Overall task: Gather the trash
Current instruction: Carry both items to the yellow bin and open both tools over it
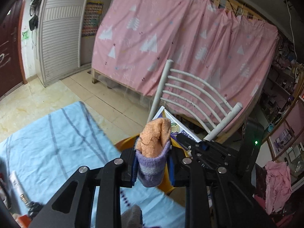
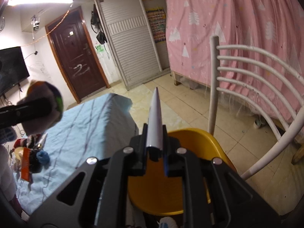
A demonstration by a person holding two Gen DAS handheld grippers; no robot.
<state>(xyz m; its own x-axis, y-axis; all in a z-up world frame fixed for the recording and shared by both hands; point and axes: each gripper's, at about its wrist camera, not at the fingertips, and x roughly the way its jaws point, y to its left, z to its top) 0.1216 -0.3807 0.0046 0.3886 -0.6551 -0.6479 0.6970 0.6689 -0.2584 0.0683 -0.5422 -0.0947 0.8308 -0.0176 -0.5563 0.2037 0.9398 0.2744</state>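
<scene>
Black linkage arms fill the lower frame of each view. Left tool [image 1: 153, 163] is pinching a rolled sock [image 1: 154, 148], orange top, purple cuff, held above the corner of the blue-clothed surface [image 1: 57, 136]. Right tool [image 2: 154, 144] is pinching a white pen-like tube [image 2: 155, 121], tip pointing forward, above the yellow bin [image 2: 191, 142] just beyond the surface's edge. White chair back [image 2: 247, 79] stands close on the right; bare tiled floor [image 2: 171, 102] lies ahead toward the pink curtain [image 1: 171, 38].
</scene>
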